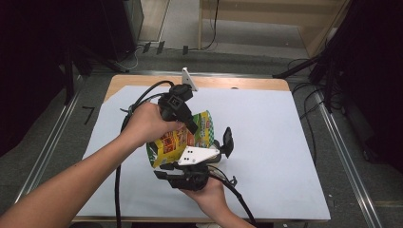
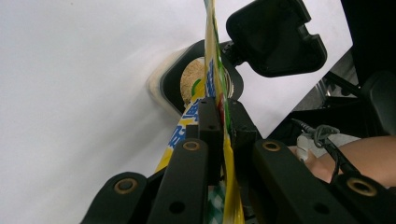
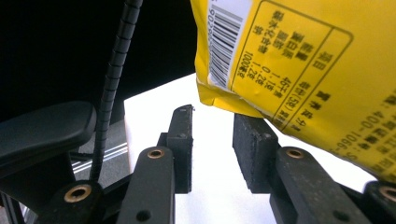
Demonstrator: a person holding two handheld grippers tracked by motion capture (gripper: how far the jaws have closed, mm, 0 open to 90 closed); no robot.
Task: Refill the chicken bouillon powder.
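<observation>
Clearly, left claw [image 2: 219, 116] pinches the yellow snack bag [image 1: 178, 140]; right claw [image 3: 212, 147] gapes.

- A wooden table [image 1: 247, 84] carries a large white sheet [image 1: 266, 142] that covers nearly all of its top.
- Bare wood shows as a strip along the 12 o'clock edge.
- A round black-rimmed dish [image 2: 187, 84] sits on the sheet near its centre.
</observation>
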